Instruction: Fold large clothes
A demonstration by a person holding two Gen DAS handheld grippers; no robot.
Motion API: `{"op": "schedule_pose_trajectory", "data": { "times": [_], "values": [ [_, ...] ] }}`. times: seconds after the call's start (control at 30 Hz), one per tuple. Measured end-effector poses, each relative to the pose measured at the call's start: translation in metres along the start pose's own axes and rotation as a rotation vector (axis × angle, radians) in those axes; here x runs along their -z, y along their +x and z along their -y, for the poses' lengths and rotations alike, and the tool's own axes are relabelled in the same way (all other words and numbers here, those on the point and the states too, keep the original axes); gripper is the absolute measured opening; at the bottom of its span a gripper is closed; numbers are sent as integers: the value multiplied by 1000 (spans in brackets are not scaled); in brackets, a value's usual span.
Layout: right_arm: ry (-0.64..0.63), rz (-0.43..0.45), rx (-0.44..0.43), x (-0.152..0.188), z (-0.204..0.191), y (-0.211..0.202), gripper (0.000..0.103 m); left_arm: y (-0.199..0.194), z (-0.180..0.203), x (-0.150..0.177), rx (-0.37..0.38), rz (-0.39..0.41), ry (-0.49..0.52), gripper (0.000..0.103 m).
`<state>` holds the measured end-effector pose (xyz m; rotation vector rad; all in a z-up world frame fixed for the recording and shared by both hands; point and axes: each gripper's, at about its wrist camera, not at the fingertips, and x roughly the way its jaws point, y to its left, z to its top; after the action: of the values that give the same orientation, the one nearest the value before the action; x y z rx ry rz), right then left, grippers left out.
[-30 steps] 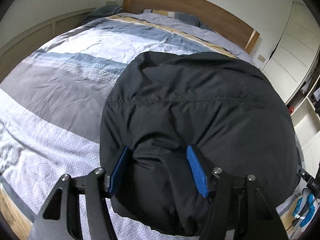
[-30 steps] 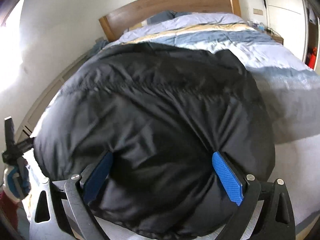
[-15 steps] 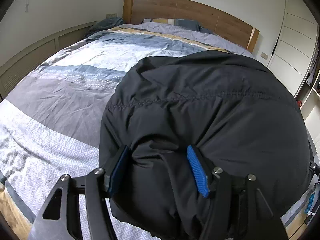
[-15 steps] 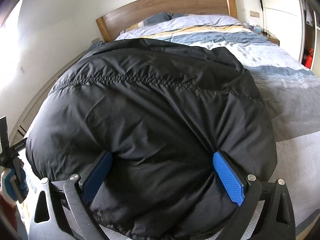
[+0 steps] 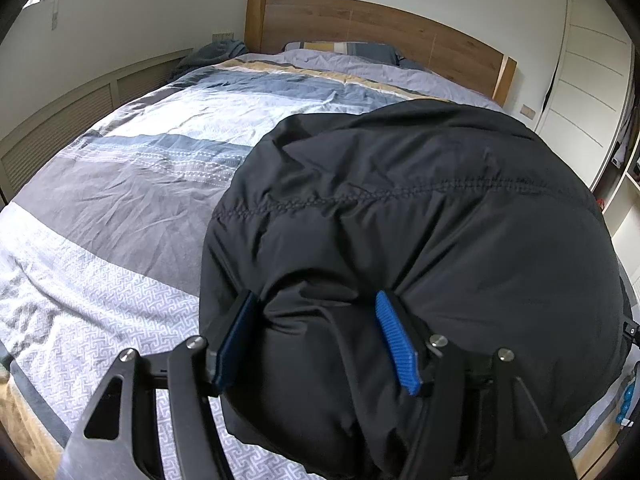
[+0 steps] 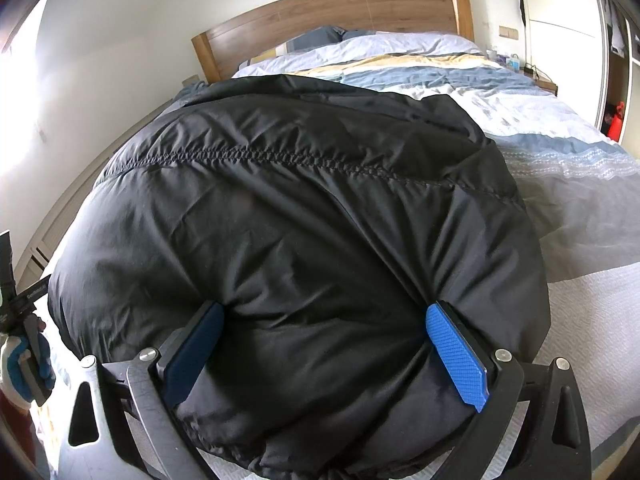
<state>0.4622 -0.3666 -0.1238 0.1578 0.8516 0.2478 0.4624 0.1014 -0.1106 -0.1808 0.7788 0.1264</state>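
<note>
Left wrist view: bed with striped duvet fills the left side, grey, white, blue and tan bands, wrinkled. Louvred wall panels run along the far left. Wooden headboard at the back, striped pillow against it, a crumpled blue-grey cloth at the bed's far left corner. Black puffer jacket bunched in a rounded mass on the near right part of the bed, stitched seam across it. Left gripper low in centre, blue-padded fingers set apart with a thick fold of the jacket's near edge bulging between them; both pads press into the fabric, so pinching the jacket. White wardrobe doors at far right.

Right wrist view: other gripper and a gloved hand at the left edge. Same black puffer jacket covers most of the frame, lying on the near part of the bed, seam across its upper half. Right gripper at bottom, blue fingers spread wide, each pad dug into the jacket's near edge with padded fabric filling the gap: gripping the jacket. Duvet shows to the right, headboard behind, wardrobe and a red object at far right.
</note>
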Motion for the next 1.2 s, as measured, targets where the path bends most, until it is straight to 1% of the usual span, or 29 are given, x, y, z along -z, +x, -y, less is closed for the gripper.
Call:
{"op": "schedule_pose_trajectory", "data": {
  "times": [0.53,0.57,0.6,0.63,0.67,0.73,0.8,0.87,0.93,0.97,1.07,1.17,1.2],
  "values": [
    [6,-3,-3,3,13,-11,100,-2,7,-2,-50,-24,25,64],
    [8,-3,-2,3,16,-12,100,-4,6,-3,-38,-32,18,64],
    [11,-5,0,2,19,-15,100,-7,1,-4,-8,-35,-1,64],
    [14,-6,2,2,22,-17,100,-13,-8,-7,42,-22,-34,64],
    [18,-7,10,1,25,-21,100,-20,-18,-9,72,0,-71,64],
    [33,16,21,-4,34,-32,101,-33,-42,-16,102,34,-133,64],
    [64,49,33,-9,47,-44,103,-36,-66,-27,134,29,-189,67],
    [101,56,31,-13,60,-50,103,-31,-85,-36,156,0,-221,67],
    [154,71,25,-17,78,-54,103,-21,-96,-44,188,-41,-219,67],
    [174,74,21,-18,84,-55,103,-15,-98,-46,199,-61,-219,67],
    [248,65,-3,-21,105,-48,103,7,-102,-46,272,-123,-261,67],
    [314,39,-46,-18,120,-34,103,35,-100,-43,344,-186,-300,67],
    [352,18,-75,-17,127,-24,103,43,-99,-41,363,-204,-317,67]
  ]
}}
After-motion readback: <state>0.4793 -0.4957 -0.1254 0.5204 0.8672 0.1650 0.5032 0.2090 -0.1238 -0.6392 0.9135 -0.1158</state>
